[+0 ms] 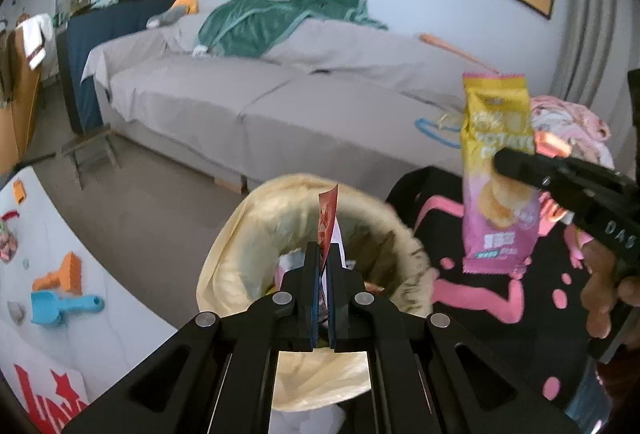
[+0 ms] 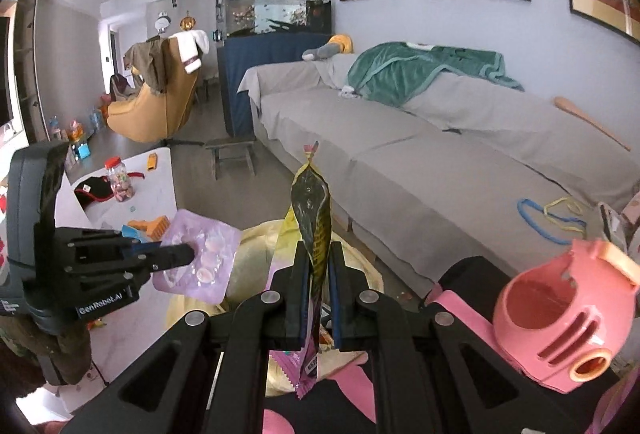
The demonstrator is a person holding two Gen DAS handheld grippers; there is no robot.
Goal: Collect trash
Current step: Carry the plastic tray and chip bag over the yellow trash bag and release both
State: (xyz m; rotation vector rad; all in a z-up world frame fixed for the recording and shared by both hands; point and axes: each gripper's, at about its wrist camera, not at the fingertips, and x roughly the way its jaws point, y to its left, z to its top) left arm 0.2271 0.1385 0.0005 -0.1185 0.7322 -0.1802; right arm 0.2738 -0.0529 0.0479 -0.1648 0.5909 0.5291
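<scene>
The trash bin, lined with a pale yellow bag [image 1: 256, 234], stands open right below my left gripper [image 1: 324, 250]. That gripper is shut on a thin flat pack [image 1: 329, 218], which shows red and white edge-on here. In the right wrist view the same pack [image 2: 208, 258] is lilac with clear blisters, held by the left gripper [image 2: 182, 256] over the bag's rim [image 2: 256, 234]. My right gripper [image 2: 318, 254] is shut on a yellow and pink potato chip bag [image 2: 314, 218]. In the left wrist view that chip bag [image 1: 496, 138] hangs upright to the right of the bin, pinched by the right gripper [image 1: 510, 164].
A long grey sofa [image 1: 280, 102] with a green blanket runs behind the bin. A white table [image 1: 60, 266] with toys lies to the left. A black and pink seat [image 1: 500, 294] stands right of the bin, with a pink plastic shell [image 2: 560, 314] on it. A small wooden stool [image 2: 232, 150] stands on the floor.
</scene>
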